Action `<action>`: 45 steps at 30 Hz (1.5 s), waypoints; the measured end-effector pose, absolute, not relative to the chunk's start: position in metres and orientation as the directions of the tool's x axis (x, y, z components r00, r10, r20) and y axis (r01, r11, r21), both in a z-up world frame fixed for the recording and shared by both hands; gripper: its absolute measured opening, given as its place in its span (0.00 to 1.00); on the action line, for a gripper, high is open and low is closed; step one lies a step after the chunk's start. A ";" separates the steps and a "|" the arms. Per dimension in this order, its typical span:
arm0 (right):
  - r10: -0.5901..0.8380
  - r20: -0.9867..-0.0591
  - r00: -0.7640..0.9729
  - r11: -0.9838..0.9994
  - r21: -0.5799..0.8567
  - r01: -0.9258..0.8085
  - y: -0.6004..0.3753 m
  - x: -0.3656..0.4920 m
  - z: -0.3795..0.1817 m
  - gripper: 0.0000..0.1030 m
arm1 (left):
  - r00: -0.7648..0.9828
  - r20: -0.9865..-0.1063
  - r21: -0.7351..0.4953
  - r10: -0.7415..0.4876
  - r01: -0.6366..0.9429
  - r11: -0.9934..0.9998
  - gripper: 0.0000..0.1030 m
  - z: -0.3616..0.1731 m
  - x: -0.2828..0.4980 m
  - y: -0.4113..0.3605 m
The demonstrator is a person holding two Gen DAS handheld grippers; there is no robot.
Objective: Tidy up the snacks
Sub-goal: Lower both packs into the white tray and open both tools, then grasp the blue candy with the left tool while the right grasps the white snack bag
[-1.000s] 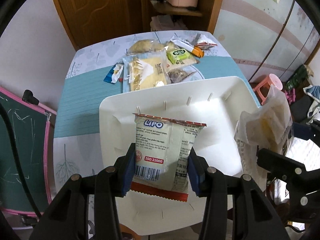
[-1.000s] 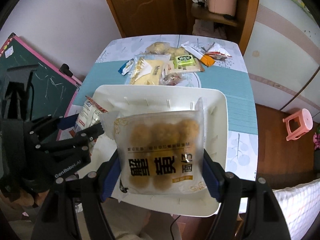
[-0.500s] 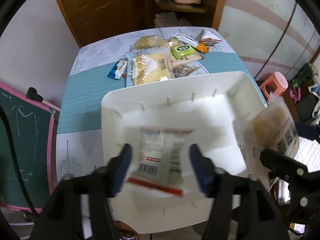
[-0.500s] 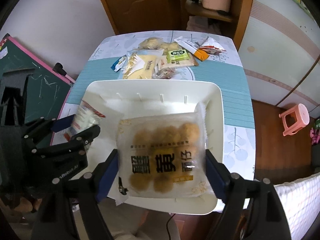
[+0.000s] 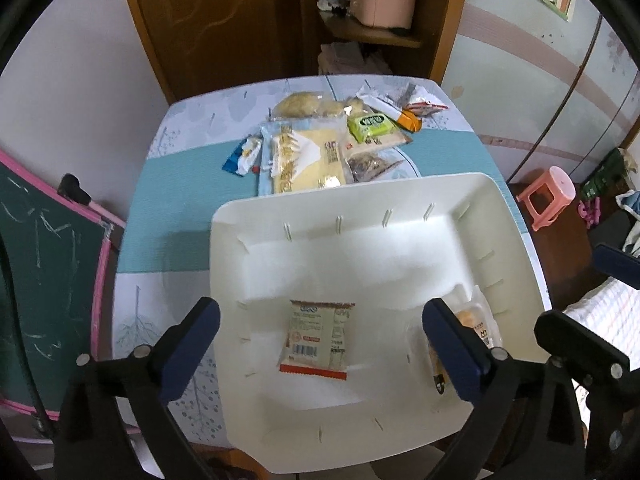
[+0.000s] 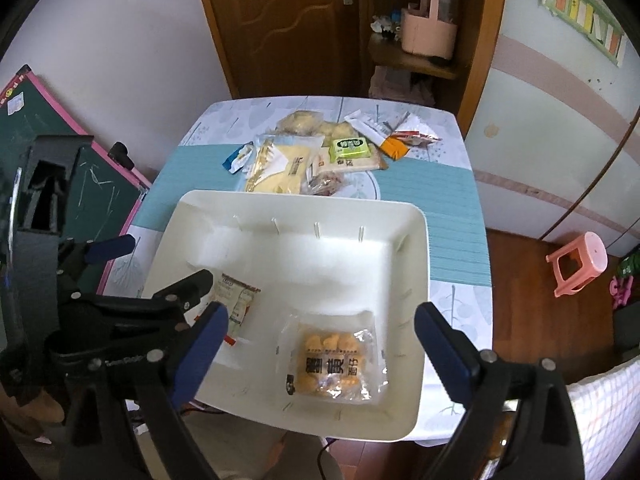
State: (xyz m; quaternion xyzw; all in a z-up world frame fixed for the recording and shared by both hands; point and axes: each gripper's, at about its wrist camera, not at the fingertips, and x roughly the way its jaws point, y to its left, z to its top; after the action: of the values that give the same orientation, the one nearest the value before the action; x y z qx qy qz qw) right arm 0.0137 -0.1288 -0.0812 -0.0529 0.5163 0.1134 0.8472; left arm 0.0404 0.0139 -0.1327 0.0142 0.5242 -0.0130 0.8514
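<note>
My left gripper (image 5: 320,336) hangs released over the white tray (image 5: 496,200), its jaws having just been spreading apart, and nothing is pinched between them; the small Lipo packet (image 5: 318,338) lies flat on the tray floor below the gap, close to the tray's near edge and clear of both blue pads. My right gripper (image 6: 320,334) is likewise let go, its jaws having just been widening, and the clear bag of golden pastry balls (image 6: 334,362) lies flat on the tray floor beneath them, touching neither pad, toward the tray's near right corner. From the right wrist view I see the Lipo packet partly hidden behind the left gripper's finger, to the left of the pastry bag and apart from it. The tray sits on the near half of the counter (image 5: 168,200), its near edge reaching past the counter's near edge. Beyond the tray's far rim, the remaining snacks are heaped toward the counter's far edge: a large yellow packet (image 5: 304,160) just beside the tray's far rim, a small blue and white sachet (image 5: 242,156) to its left, a green packet (image 5: 370,125) and an orange packet (image 5: 410,120) further right, and a pale bag of buns (image 5: 306,104) nearest the far edge.
</note>
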 end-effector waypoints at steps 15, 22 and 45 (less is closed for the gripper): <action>0.140 -0.885 0.444 0.973 0.040 -0.228 -0.138 0.013 -0.079 0.92 | 0.436 -0.900 0.031 0.009 0.045 0.999 0.99 -0.132 0.043 0.005; 0.139 -0.885 0.444 0.973 0.040 -0.225 -0.140 0.014 -0.081 0.92 | 0.447 -0.894 0.039 0.014 0.045 0.998 0.99 -0.131 0.044 0.004; 0.203 -0.811 0.548 0.977 0.133 -0.165 -0.142 0.078 -0.037 0.92 | 0.622 -0.783 0.011 -0.016 0.040 0.999 0.99 -0.051 0.128 0.032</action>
State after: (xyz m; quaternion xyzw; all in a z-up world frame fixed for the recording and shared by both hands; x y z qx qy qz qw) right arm 0.0781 -0.1419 -0.0365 0.0205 0.4635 0.1047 0.8797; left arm 0.1280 0.0317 -0.0510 0.0139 0.4343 -0.0156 0.9005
